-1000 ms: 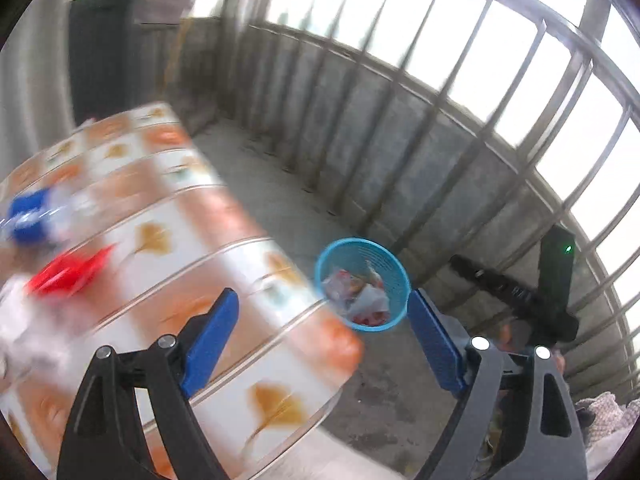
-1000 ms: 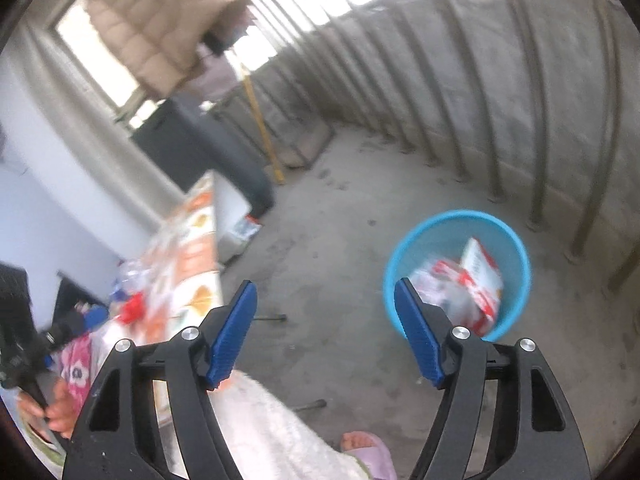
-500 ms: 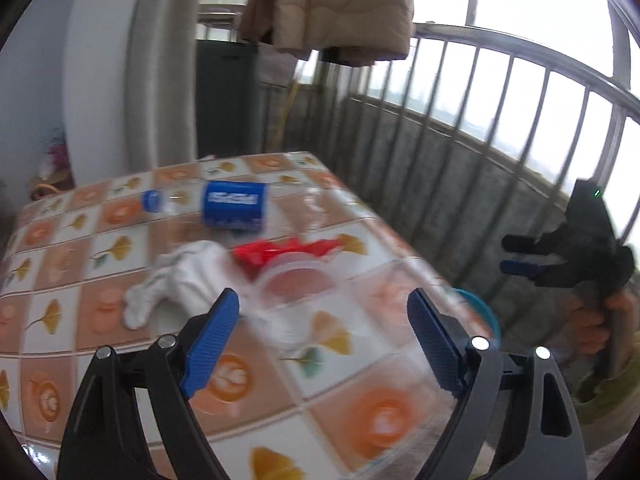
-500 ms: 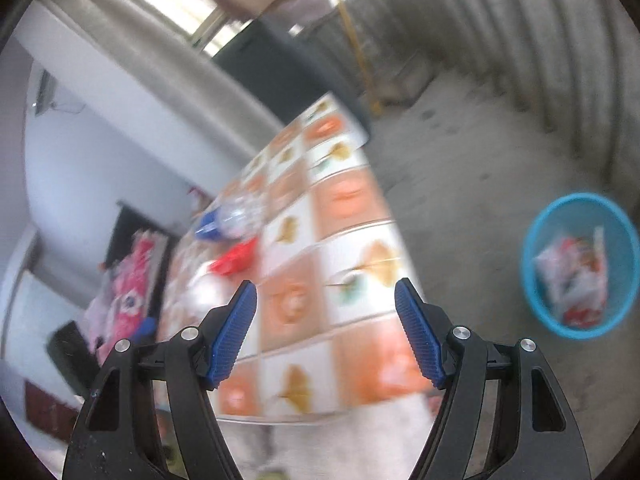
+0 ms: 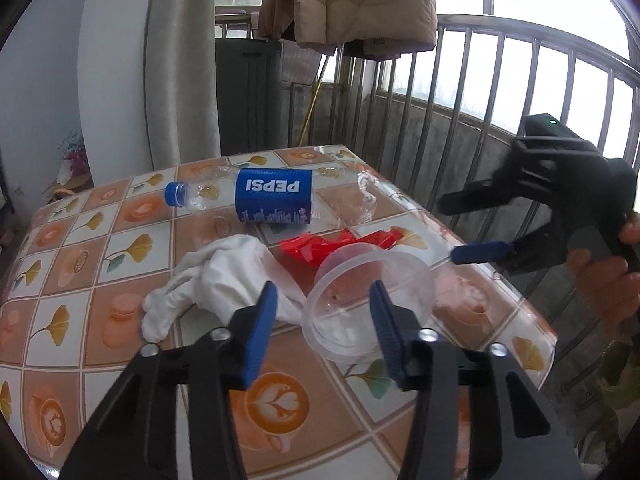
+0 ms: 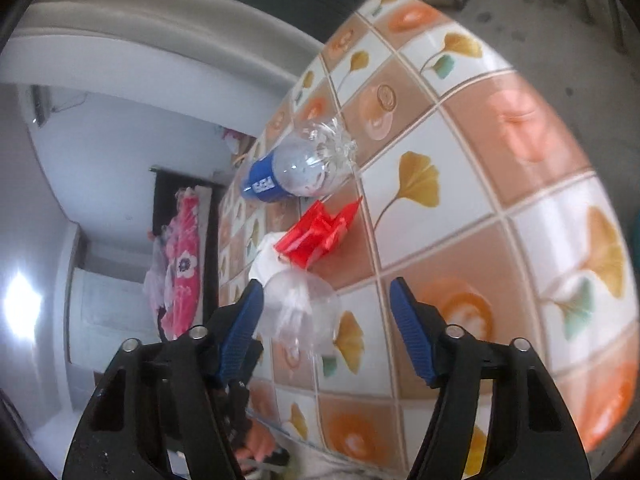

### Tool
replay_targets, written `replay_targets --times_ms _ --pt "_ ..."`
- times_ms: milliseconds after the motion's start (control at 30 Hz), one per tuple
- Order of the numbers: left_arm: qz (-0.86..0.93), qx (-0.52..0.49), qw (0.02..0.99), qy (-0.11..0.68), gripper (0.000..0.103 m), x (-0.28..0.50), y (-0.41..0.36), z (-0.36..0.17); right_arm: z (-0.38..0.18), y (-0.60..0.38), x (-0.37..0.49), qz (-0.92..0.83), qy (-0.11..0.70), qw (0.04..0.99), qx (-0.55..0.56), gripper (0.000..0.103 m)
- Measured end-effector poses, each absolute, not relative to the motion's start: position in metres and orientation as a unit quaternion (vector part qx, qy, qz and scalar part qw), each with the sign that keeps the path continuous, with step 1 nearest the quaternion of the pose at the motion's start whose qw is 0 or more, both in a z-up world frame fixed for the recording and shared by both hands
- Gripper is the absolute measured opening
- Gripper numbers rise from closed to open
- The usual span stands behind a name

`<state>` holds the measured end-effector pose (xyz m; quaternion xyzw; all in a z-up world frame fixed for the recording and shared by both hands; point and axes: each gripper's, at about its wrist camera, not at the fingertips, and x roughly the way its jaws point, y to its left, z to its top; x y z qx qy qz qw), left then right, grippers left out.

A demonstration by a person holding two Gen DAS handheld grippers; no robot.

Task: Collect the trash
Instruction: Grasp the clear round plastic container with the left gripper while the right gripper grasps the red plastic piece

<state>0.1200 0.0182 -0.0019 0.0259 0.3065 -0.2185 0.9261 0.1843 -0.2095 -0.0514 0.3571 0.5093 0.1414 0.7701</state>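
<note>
A clear plastic cup [image 5: 340,308] lies on its side on the tiled table [image 5: 100,312], mouth toward me. My left gripper [image 5: 322,320] hovers just in front of it, jaws closing, pads not touching it. Behind the cup lie a red wrapper [image 5: 320,246], a crumpled white tissue [image 5: 224,276] and an empty Pepsi bottle [image 5: 272,196]. A hand holds my right gripper [image 5: 468,226] at the table's right edge, jaws closing on nothing. In the right wrist view the cup [image 6: 300,304] sits ahead of the right gripper [image 6: 326,304], with the wrapper [image 6: 316,232] and bottle [image 6: 296,172] beyond.
A metal railing [image 5: 460,92] runs behind and to the right of the table. A padded jacket [image 5: 352,0] hangs above a dark cabinet [image 5: 248,96]. The table's right edge [image 5: 532,312] drops to the concrete floor. A pink flowered cloth [image 6: 182,256] hangs in the room.
Both views have swung from the blue bin on the floor to the table with the trash. The left jaws have narrowed a lot, the right jaws a little.
</note>
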Motion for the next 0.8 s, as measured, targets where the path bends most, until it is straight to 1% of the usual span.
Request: replay_targets --times_ms 67,300,500,567,667,700,733,800 --pt "-0.223 0.028 0.925 0.305 0.038 0.124 0.018 -0.004 -0.06 -0.206 0.194 0.134 0.519 0.76 0.367 0.055" --pt "-0.226 0.047 0.922 0.309 0.024 0.129 0.013 -0.012 -0.078 -0.204 0.21 0.119 0.528 0.745 0.39 0.044" --pt "-0.232 0.039 0.917 0.323 0.017 0.131 0.012 -0.016 -0.08 -0.211 0.211 0.113 0.527 0.74 0.402 0.029" --pt "-0.231 0.039 0.916 0.325 0.015 0.132 0.012 -0.016 -0.082 -0.213 0.211 0.113 0.526 0.739 0.405 0.02" --pt "-0.231 0.037 0.916 0.326 0.011 0.132 0.012 -0.016 -0.084 -0.214 0.21 0.115 0.525 0.736 0.411 0.012" --pt "-0.233 0.035 0.916 0.326 0.009 0.131 0.012 -0.016 -0.085 -0.215 0.209 0.116 0.524 0.736 0.412 0.011" --pt "-0.234 0.034 0.915 0.325 0.009 0.131 0.012 -0.016 -0.085 -0.216 0.208 0.117 0.524 0.737 0.412 0.008" --pt "-0.237 0.031 0.915 0.325 0.009 0.13 0.012 -0.016 -0.084 -0.217 0.205 0.118 0.521 0.737 0.414 0.007"
